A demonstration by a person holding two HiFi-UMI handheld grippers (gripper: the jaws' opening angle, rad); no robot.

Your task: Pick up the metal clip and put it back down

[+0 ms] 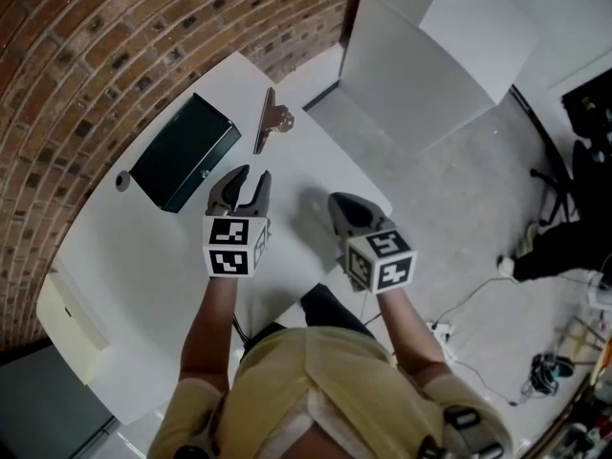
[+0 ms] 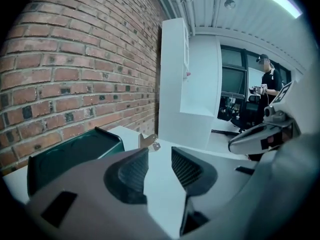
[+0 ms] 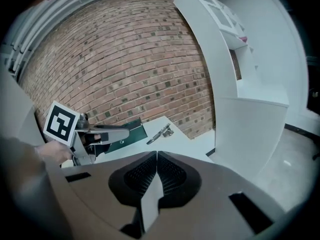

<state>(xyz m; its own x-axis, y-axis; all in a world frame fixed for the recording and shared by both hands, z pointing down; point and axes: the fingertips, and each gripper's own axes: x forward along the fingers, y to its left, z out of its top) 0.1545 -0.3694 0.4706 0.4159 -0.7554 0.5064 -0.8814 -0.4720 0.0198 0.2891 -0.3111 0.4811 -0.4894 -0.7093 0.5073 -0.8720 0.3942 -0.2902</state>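
At ten o'clock from the left hand-held gripper (image 1: 251, 176), a dark green box (image 1: 184, 151) is set on the white counter (image 1: 143, 285). Its jaws are held apart with nothing between them. The metal clip (image 1: 272, 118) is found just ahead at about one o'clock, lying on the counter beside the box, its long axis running roughly twelve to six. The right hand-held gripper (image 1: 349, 208) is seen with jaws together and empty, the clip farther off at its eleven o'clock. The left is judged the nearer for the grasp.

A shiny metal clip (image 1: 269, 120), a smooth matt table (image 1: 143, 275), a rough brick wall (image 1: 96, 46).
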